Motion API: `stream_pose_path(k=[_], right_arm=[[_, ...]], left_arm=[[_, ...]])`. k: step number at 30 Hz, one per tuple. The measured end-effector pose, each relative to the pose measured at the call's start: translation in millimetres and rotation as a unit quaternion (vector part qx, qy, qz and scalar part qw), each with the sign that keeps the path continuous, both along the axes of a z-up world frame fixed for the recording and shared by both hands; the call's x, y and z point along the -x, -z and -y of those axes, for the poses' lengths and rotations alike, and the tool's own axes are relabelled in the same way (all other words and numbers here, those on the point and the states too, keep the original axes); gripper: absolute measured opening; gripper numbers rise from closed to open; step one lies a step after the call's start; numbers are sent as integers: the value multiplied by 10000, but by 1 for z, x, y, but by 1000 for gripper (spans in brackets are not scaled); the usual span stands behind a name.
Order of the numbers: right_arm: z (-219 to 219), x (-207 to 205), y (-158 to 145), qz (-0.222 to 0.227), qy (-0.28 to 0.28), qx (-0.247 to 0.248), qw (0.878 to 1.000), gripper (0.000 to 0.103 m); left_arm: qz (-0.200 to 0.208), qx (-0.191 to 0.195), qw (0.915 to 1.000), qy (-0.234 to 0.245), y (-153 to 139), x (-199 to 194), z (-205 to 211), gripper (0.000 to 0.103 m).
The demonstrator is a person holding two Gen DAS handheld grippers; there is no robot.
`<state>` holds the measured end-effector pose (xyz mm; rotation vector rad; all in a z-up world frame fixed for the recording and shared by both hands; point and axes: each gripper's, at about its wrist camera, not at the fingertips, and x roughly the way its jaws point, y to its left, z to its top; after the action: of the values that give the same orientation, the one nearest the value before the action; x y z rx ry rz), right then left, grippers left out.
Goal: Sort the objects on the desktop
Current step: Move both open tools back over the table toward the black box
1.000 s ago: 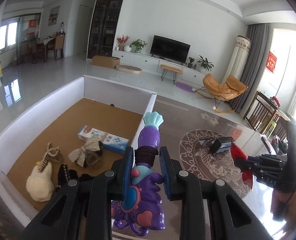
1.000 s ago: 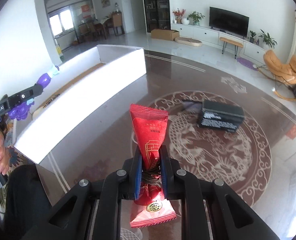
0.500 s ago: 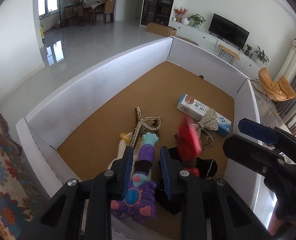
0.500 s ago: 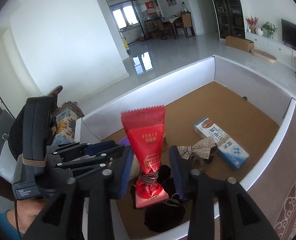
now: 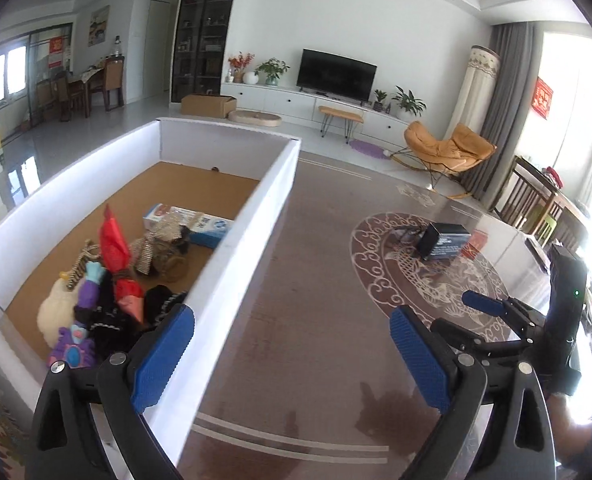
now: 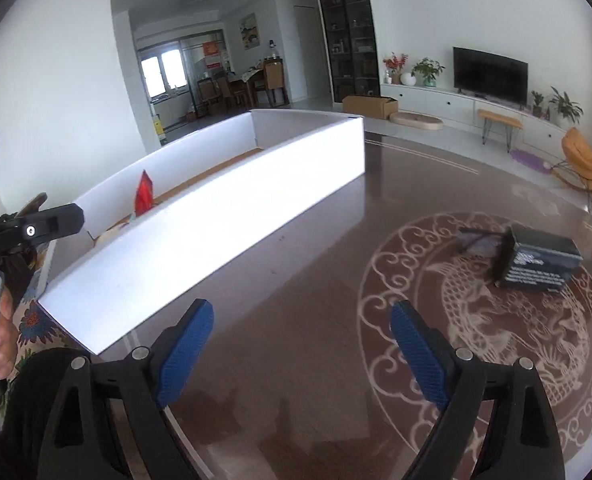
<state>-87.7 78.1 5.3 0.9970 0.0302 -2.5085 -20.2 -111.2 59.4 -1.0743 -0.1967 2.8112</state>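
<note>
From my left wrist camera, my left hand-held gripper stands wide, nothing between its blue ribbed pads; its jaws have just been opening. It hangs over the glossy brown tabletop, just beside the near wall of the white-walled, cork-floored sorting box. Inside the box, at the near end, lie the purple plastic octopus toy and the red foil snack packet, heaped with a cream plush toy, a black lacy fabric piece, a glittery silver bow and a blue-and-white carton. I judge they sit piled there because that end is the easiest drop for my reach. Out on the tabletop's dragon medallion, well apart from the box, a black rectangular box with white print remains unsorted. My right hand-held gripper shows at the right edge.

From my right wrist camera, my right hand-held gripper is likewise spread wide and empty above the tabletop, its jaws having just been opening. The box wall hides most of the contents; only the tip of the red packet pokes above the rim. The black box sits ahead to the right, with a small dark item, too blurred to name, touching its left side. With both jaws free, that box looks like my likely next target.
</note>
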Motion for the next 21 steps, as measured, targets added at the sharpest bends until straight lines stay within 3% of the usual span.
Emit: stream_pose_path(k=[4, 8, 14, 21], right_arm=[[-69, -2, 18, 262, 850, -289, 9956, 90], [-109, -2, 26, 514, 1150, -271, 9917, 90], [-124, 1, 30, 542, 1155, -202, 9916, 90], [-129, 45, 19, 321, 1285, -189, 9910, 90]], left_arm=[[472, 222, 9983, 274, 39, 25, -64, 100], [779, 585, 9948, 303, 71, 44, -103, 100], [756, 1070, 9905, 414, 85, 41, -123, 100], [724, 1199, 9892, 433, 90, 41, -125, 100]])
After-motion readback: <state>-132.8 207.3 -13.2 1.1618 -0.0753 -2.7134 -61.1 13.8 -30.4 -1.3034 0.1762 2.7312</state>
